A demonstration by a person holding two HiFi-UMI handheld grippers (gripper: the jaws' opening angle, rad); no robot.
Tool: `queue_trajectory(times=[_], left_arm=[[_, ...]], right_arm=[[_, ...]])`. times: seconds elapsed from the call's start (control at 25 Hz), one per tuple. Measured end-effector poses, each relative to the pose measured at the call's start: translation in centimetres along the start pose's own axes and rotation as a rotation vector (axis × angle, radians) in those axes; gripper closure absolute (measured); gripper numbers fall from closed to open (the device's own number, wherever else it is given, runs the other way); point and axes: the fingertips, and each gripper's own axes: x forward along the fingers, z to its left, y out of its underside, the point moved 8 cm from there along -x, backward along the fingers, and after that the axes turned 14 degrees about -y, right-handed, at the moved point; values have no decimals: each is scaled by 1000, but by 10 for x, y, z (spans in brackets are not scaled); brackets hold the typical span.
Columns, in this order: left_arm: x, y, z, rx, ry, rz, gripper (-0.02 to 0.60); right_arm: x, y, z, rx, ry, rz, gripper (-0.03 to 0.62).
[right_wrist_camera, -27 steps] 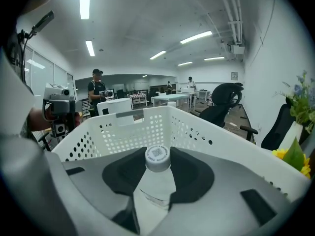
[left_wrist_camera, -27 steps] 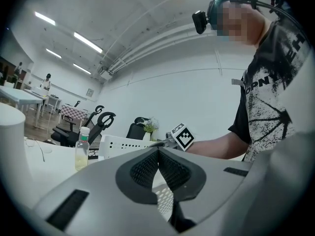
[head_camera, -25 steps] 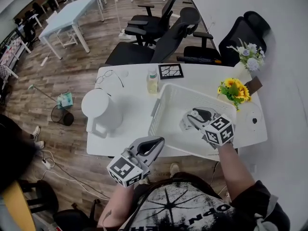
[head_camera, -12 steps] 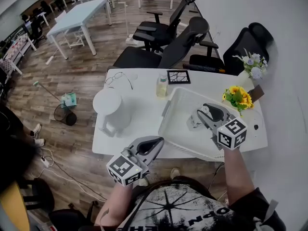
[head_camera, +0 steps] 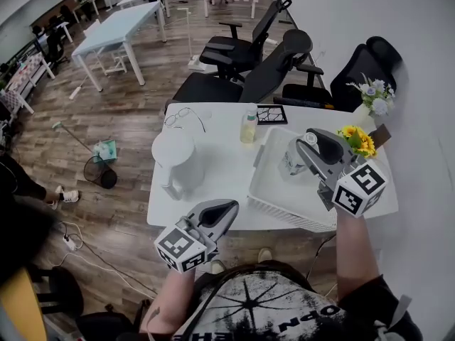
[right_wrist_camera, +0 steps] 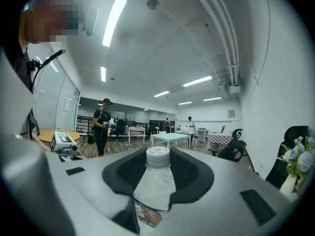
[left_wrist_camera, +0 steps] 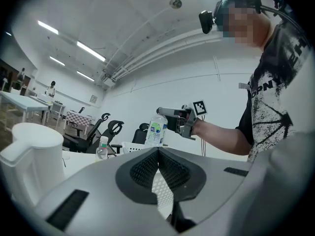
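The right gripper [head_camera: 307, 146] squeezes a clear plastic bottle [head_camera: 293, 162] and holds it in the air above the white basket [head_camera: 274, 190]. The right gripper view shows the bottle up close: a white cap, a see-through neck and the top of a paper label, with the dark jaws tight on both sides. The basket does not show there. The head view shows it as a plastic box with small holes in its walls, on the white table [head_camera: 224, 183]. The left gripper [head_camera: 219, 210] is pinched shut on nothing, near the table's front edge. Only the left gripper view shows the bumpy mesh on its pads and the bottle's green and blue label. A round, smooth white jug [head_camera: 176, 160] stands left of the basket. A small bottle [head_camera: 248, 128] of yellow drink stands behind the basket.
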Motion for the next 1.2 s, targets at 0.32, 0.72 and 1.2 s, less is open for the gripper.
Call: queue_trajectory(times=[0.32, 0.72, 1.2], left_arm=[[-46, 3, 18, -13, -29, -9, 571], [-100, 11, 38, 0, -103, 22, 571], [-142, 23, 71, -83, -179, 28, 571]], right_arm=[[41, -45, 47, -33, -90, -90, 433], [109, -46, 97, -12, -222, -112, 433], [173, 20, 131, 51, -287, -49, 433]])
